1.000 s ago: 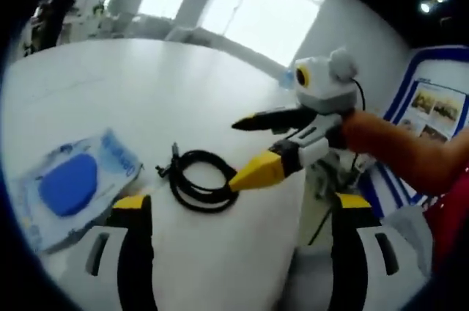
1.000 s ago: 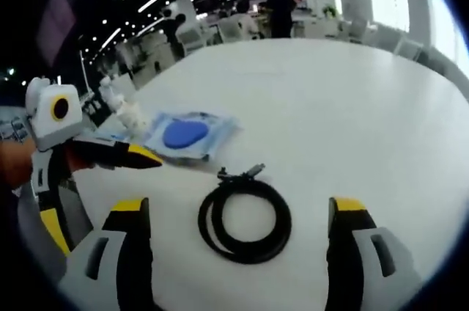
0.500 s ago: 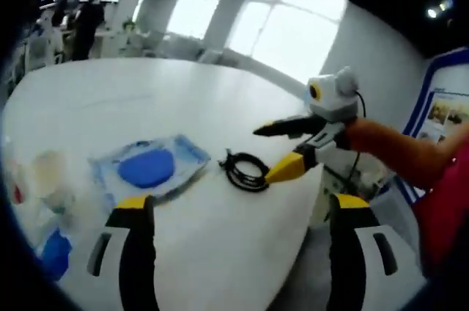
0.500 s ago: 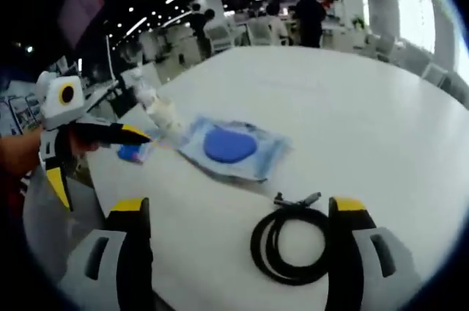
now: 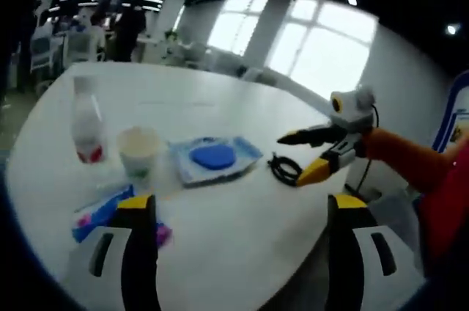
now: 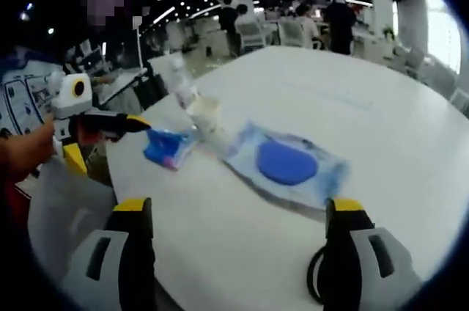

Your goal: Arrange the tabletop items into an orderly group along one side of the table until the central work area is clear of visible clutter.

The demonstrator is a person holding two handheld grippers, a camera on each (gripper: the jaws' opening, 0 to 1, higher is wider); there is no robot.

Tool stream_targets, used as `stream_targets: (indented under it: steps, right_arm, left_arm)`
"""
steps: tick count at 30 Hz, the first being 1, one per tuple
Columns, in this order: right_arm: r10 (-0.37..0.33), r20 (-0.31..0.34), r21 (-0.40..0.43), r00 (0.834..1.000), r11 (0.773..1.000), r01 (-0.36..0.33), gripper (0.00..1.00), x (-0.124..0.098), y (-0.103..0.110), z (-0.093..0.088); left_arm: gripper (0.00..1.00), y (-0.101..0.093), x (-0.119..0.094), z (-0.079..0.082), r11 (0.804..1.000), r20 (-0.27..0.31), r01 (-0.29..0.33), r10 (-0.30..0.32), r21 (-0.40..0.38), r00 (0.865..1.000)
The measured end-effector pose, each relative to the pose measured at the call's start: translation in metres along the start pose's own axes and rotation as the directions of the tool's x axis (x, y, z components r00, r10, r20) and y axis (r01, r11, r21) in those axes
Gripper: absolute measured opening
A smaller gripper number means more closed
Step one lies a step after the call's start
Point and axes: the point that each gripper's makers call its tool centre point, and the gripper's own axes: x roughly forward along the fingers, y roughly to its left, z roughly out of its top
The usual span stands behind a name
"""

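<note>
On the white table (image 5: 220,105) lie a clear packet with a blue disc (image 5: 214,157) and, to its right, a black coiled cable (image 5: 282,169). Left of the packet stand a pale cup (image 5: 139,149) and a plastic bottle (image 5: 86,124), with a small blue wrapper (image 5: 110,212) nearer me. My left gripper (image 5: 240,208) is open over the table's near part, holding nothing. My right gripper (image 5: 292,158) comes in from the right, open, by the cable. In the right gripper view, the packet (image 6: 286,164) lies ahead of my open right gripper (image 6: 238,208). The cable (image 6: 316,289) is half hidden by the right jaw.
Cup (image 6: 207,116), bottle (image 6: 179,80) and blue wrapper (image 6: 165,148) cluster near the table's left edge, where my left gripper (image 6: 110,146) hovers open. Chairs, tables and people fill the room behind. Large windows (image 5: 322,47) and a poster board stand beyond the table.
Both views have pulled back and swung, so the bottle, cup and blue wrapper have come into sight. The cable has slid to the bottom edge of the right gripper view. Nothing on the table moved.
</note>
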Motion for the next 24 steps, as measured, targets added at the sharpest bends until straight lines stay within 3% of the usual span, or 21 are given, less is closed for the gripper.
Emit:
stream_targets:
  steps: [14,24]
  right_arm:
    - [0.135,-0.02,-0.047,0.991,0.99,-0.136,0.95,0.052,0.073,0.021]
    - [0.206,-0.038,-0.029,0.978,0.978,-0.208,0.92,0.09,0.111,0.031]
  left_arm:
    - [0.91,0.064,-0.063,-0.009,0.987,0.051,-0.139,0.143,-0.075,0.988]
    - [0.88,0.105,-0.083,-0.024,0.97,0.042,-0.209,0.216,-0.122,0.976]
